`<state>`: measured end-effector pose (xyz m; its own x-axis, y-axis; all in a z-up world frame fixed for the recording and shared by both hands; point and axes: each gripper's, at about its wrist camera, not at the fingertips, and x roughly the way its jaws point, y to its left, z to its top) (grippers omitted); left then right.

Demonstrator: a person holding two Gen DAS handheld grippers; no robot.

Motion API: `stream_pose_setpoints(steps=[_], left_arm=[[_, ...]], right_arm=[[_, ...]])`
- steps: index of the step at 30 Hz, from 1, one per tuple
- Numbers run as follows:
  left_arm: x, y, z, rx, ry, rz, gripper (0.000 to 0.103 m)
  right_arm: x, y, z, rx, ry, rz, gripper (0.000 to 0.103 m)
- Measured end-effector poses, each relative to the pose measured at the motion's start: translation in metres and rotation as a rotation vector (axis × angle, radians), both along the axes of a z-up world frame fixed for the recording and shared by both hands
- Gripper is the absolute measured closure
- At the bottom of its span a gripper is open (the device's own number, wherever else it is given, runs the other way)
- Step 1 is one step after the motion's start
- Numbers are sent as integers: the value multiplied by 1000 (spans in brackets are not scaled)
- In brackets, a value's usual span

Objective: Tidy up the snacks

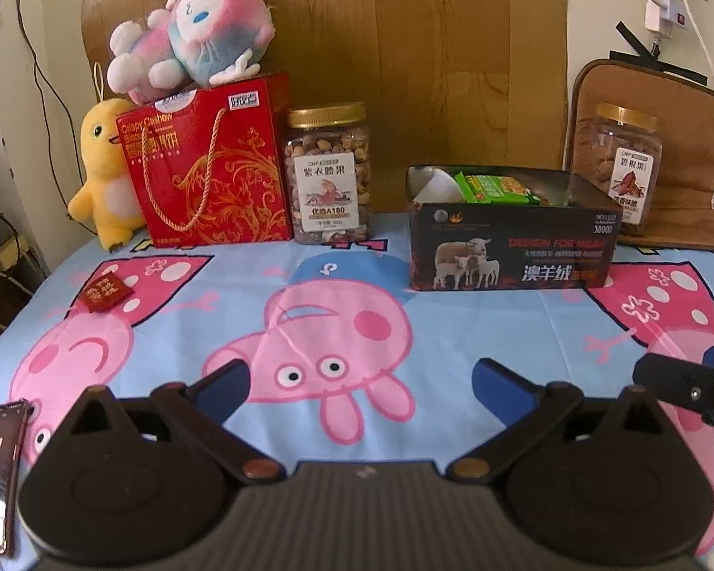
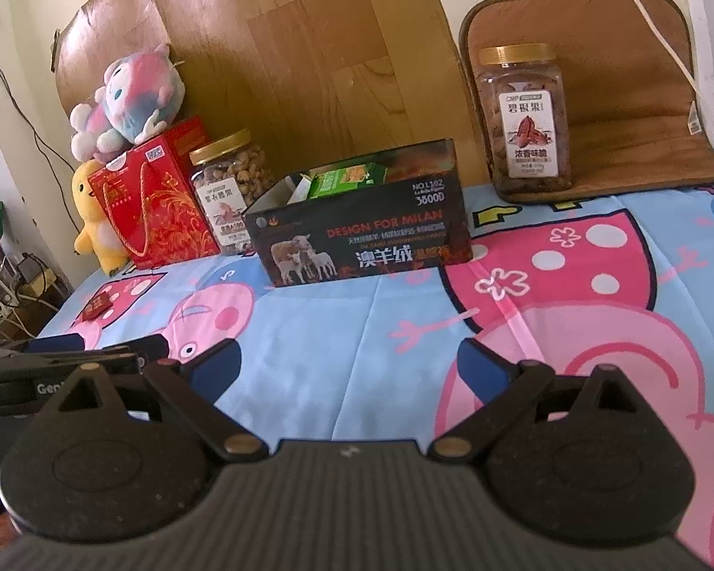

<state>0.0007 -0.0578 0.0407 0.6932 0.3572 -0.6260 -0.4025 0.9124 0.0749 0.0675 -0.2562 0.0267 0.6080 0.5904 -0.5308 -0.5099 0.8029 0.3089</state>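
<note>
A cream wall with a brown wood-grain panel (image 1: 404, 71) taped against it backs a counter (image 1: 476, 333) covered by a light blue cartoon-pig cloth.

In the left wrist view, the black open-topped box (image 1: 514, 247) printed with sheep stands at about 1 o'clock, toward the back of the counter. Green snack packets (image 1: 495, 188) and a white item (image 1: 435, 185) show above its rim.

At 11 o'clock a gold-lidded cashew jar (image 1: 328, 176) stands just beside a red gift bag (image 1: 214, 166) with a rope handle. A pink-and-blue plush toy (image 1: 195, 33) lies on top of the bag, and a yellow plush toy (image 1: 104, 166) stands at the bag's left.

At 2 o'clock a second gold-lidded jar of pecans (image 1: 614, 166) stands on a brown cushion (image 1: 680, 152) propped against the wall, well apart from the first jar.

A small red pouch (image 1: 105, 291) lies alone on the cloth at 10 o'clock, and a phone (image 1: 0, 471) rests at the counter's edge near 8 o'clock.

The left gripper (image 1: 359, 380) hangs low over the cloth, its blue-tipped fingers (image 1: 223, 388) spread wide and holding nothing. The right gripper (image 2: 347, 366) is likewise released, its fingers (image 2: 480, 366) wide apart above the cloth with nothing between them. In the right wrist view the black box (image 2: 361, 238) sits at 12 o'clock, away from both grippers.
</note>
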Motion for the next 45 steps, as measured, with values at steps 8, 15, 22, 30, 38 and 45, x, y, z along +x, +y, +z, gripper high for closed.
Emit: stream_pose_setpoints(steps=[8, 15, 22, 30, 38, 45], left_arm=[[1, 9, -5, -43, 16, 4, 0], [4, 12, -9, -78, 37, -1, 0], [13, 7, -15, -96, 81, -17, 0], [19, -1, -12, -73, 92, -20, 0], [15, 2, -10, -89, 83, -16, 0], [11, 3, -13, -68, 81, -10, 0]], right_arm=[[1, 3, -2, -3, 7, 2, 4], [2, 4, -2, -10, 9, 6, 4], [0, 3, -2, -3, 8, 8, 4], [-2, 0, 0, -7, -26, 8, 4], [-2, 3, -2, 3, -4, 27, 4], [-1, 6, -7, -1, 10, 28, 4]])
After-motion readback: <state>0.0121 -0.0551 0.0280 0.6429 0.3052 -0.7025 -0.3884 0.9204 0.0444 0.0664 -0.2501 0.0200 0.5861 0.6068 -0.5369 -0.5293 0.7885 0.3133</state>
